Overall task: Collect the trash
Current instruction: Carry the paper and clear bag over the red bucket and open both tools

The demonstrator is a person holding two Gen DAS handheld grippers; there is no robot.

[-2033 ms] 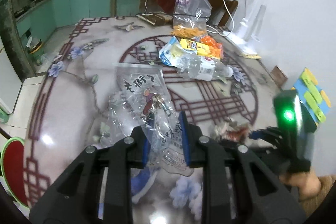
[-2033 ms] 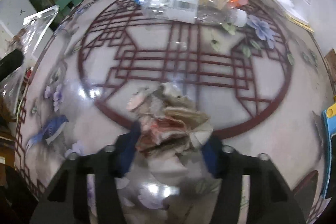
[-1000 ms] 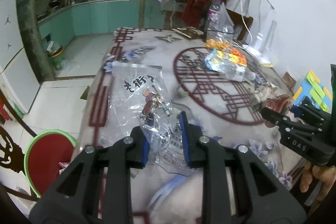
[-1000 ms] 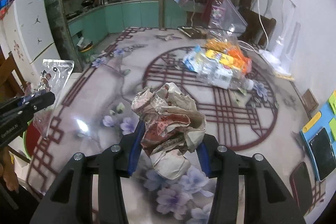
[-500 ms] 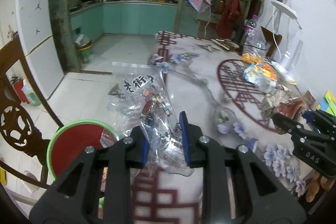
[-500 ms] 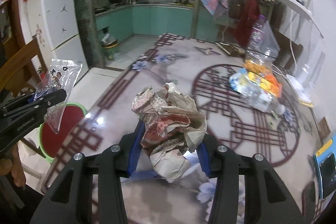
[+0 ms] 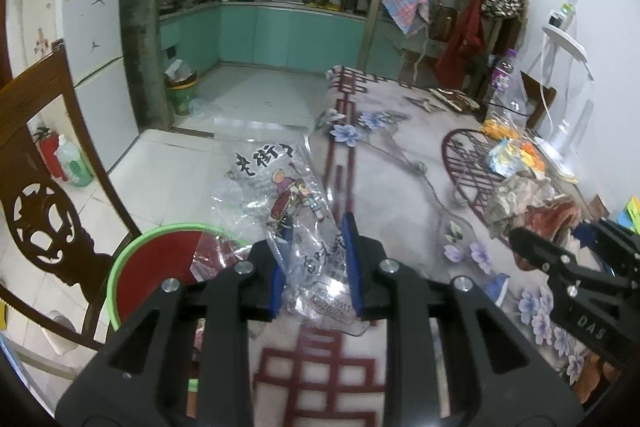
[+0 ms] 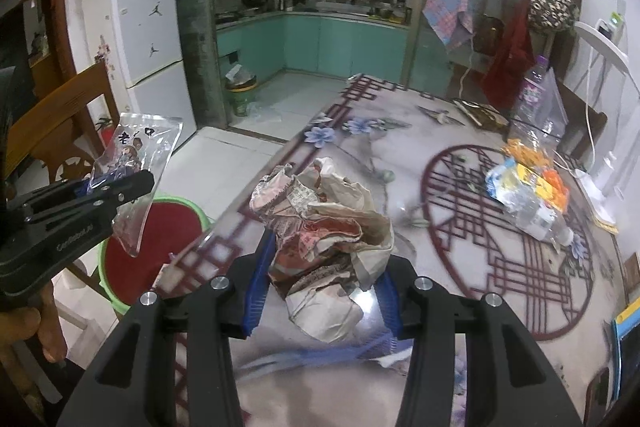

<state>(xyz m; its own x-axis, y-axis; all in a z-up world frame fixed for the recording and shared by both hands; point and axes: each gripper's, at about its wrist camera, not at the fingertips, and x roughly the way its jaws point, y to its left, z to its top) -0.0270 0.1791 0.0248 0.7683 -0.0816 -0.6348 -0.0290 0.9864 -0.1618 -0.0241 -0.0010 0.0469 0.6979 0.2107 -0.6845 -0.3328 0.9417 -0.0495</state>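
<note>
My left gripper (image 7: 316, 267) is shut on a clear plastic snack bag (image 7: 280, 187) printed with black characters, held over the table's left edge. Below and to its left stands a green-rimmed bin with a red inside (image 7: 160, 259). The right gripper (image 8: 322, 283) is shut on a crumpled wad of paper wrappers (image 8: 324, 227) above the table. From the right wrist view, the left gripper (image 8: 116, 187) with the bag (image 8: 136, 155) hangs above the bin (image 8: 160, 231). The right gripper (image 7: 552, 247) and its wad (image 7: 520, 203) show at the right of the left wrist view.
More trash lies on the patterned table (image 8: 400, 155): a plastic bottle (image 8: 532, 211) and yellow-orange wrappers (image 8: 536, 171). A wooden chair (image 7: 40, 187) stands left of the bin. A white lamp (image 8: 600, 147) is at the right, a fridge (image 8: 140, 27) and a small bin (image 8: 240, 95) beyond.
Both grippers have swung left from over the table toward its edge, each keeping its load. The green-rimmed bin has come into view below the left gripper.
</note>
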